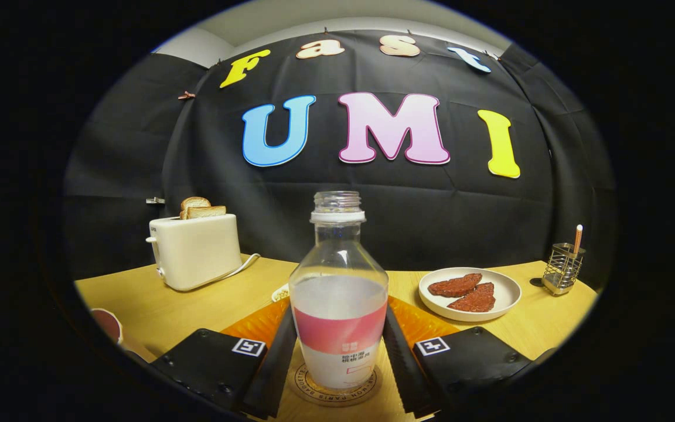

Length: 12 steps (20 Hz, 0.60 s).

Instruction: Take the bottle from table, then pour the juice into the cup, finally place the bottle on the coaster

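Tool [337,357] fingers flank uncapped bottle [338,305] standing upright on coaster [308,388]; contact unclear. Plate [507,290] and toaster [195,251] beyond on surface [156,310].

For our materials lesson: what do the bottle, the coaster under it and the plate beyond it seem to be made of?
Bottle: clear, glossy plastic by the look; the wall shows through its upper part. It stands between the hand-held gripper fingers, which flank it.
Coaster: matt, probably cork or card, with a printed ring.
Plate: smooth, pale, likely ceramic or melamine; holds two reddish-brown pieces.
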{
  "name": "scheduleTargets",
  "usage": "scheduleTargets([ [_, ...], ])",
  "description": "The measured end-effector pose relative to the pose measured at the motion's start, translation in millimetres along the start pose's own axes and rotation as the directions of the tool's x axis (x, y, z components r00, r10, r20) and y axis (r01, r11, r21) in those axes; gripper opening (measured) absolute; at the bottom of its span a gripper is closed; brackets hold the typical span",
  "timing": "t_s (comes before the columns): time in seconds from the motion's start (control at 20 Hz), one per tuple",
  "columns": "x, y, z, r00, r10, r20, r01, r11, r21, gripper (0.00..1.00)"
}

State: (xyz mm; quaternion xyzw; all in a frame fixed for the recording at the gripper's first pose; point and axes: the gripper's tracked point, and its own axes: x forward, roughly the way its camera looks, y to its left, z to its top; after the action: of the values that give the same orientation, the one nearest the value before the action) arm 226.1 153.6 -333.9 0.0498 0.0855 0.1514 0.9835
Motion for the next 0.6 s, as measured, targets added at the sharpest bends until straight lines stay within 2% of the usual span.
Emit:
scheduleTargets([
  [0.05, -0.9, -1.5, -2.6, 1.000, -0.007, -0.014, 0.007, 1.000, 0.000, 0.79],
  [0.15, -2.5, -0.8, -4.8, 1.000, -0.007, -0.028, 0.007, 1.000, 0.007, 0.99],
  [0.6, -23.9, -12.8, 11.4, 0.999, -0.031, -0.031, 0.032, 0.999, 0.024, 0.98],
])
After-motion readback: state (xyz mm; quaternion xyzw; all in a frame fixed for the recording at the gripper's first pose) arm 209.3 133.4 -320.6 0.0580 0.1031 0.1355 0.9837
